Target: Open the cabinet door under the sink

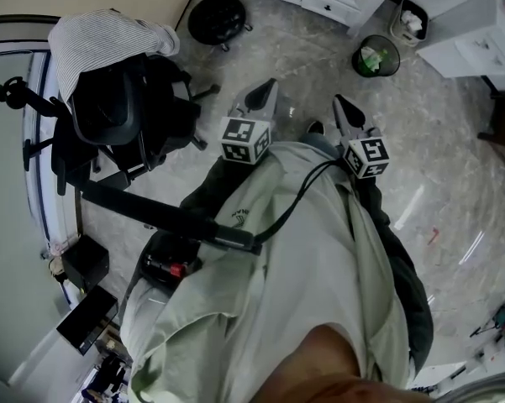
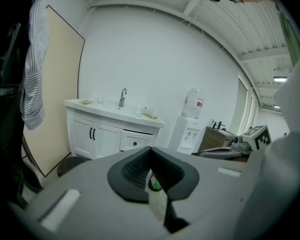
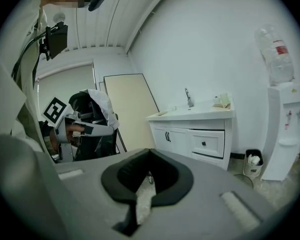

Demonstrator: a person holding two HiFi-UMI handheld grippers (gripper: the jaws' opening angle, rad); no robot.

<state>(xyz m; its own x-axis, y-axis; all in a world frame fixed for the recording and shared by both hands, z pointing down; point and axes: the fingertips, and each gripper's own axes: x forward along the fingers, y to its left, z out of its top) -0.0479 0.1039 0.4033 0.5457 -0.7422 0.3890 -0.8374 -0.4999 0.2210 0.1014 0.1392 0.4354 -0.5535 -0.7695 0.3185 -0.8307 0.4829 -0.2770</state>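
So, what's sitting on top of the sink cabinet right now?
A faucet and a few small items too small to name. The cabinet doors are shut, hiding the inside.

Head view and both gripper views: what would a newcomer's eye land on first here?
The white sink cabinet stands against the far wall, both doors closed, with a water dispenser to its right. The left gripper and right gripper are both shut and empty, held out well short of it. On the person's left, an office chair carries a striped shirt.
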